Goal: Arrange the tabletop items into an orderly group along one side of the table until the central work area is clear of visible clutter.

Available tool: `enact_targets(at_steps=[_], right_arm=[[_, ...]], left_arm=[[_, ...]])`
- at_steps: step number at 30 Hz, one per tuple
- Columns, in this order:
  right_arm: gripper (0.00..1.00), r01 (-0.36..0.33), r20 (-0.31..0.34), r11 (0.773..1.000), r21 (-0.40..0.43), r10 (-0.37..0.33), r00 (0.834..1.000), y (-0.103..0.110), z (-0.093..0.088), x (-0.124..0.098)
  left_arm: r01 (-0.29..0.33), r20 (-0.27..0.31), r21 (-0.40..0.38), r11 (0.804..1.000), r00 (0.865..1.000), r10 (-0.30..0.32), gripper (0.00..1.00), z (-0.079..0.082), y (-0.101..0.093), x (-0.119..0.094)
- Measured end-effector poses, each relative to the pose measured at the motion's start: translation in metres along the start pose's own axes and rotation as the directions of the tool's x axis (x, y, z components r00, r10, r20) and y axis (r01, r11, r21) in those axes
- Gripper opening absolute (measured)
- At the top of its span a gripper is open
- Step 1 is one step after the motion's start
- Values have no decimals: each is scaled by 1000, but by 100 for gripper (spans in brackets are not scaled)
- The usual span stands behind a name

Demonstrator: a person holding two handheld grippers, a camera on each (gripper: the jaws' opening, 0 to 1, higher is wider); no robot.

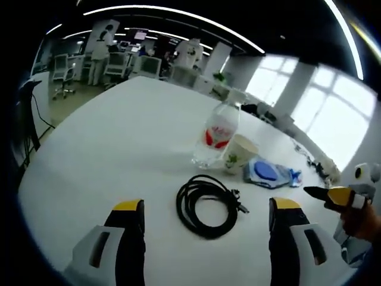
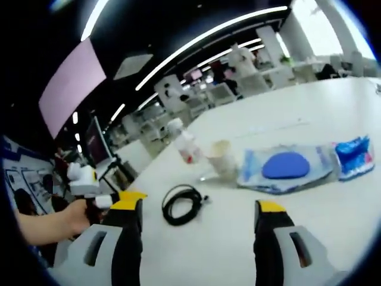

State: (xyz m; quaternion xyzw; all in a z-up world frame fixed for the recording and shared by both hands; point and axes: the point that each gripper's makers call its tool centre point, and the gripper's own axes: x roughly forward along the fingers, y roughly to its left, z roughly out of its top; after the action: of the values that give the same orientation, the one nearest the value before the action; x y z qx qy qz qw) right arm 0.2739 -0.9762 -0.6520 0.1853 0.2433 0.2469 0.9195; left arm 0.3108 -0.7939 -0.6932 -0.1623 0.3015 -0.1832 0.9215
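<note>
Office desks and chairs stand far behind a wide white table (image 1: 107, 143), under long ceiling lights. On the table, in the left gripper view from left to right, lie a coiled black cable (image 1: 206, 205), a plastic bottle (image 1: 218, 132) standing upright, a paper cup (image 1: 238, 152) touching the bottle's right side, and a blue pouch (image 1: 269, 174) just beside the cup. In the right gripper view a second blue packet (image 2: 353, 156) lies at the right end of the pouch (image 2: 287, 167).

The left hand-held gripper (image 1: 206, 223) hovers low over the table with its jaws released and wide apart, holding nothing. The cable lies straight ahead of it, between the two jaws and slightly beyond their tips, so this gripper is the nearer one. The coil is a little longer along the line away from the gripper than across it.

The right hand-held gripper (image 2: 194, 220) is also open and empty; the cable (image 2: 182, 204) lies ahead of it, toward its left jaw, and the pouch lies ahead to the right. I judge the cable is the next thing to take.
</note>
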Motion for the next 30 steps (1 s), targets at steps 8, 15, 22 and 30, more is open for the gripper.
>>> enact_targets(at_steps=[8,15,22,30], right_arm=[[72,-17,-33,1000,-12,17,999,11,-12,33],[71,-10,-27,1000,-1,10,1000,13,-12,35],[69,-9,-60,1000,7,9,998,17,-25,57],[65,-10,-109,1000,4,10,994,16,-39,84]], left_arm=[[-7,-11,0,1000,1000,7,80,-3,7,6],[0,-26,15,1000,1000,0,80,-6,12,7],[-23,-41,72,997,999,26,82,-11,17,16],[-40,-53,69,997,998,44,74,-14,26,23]])
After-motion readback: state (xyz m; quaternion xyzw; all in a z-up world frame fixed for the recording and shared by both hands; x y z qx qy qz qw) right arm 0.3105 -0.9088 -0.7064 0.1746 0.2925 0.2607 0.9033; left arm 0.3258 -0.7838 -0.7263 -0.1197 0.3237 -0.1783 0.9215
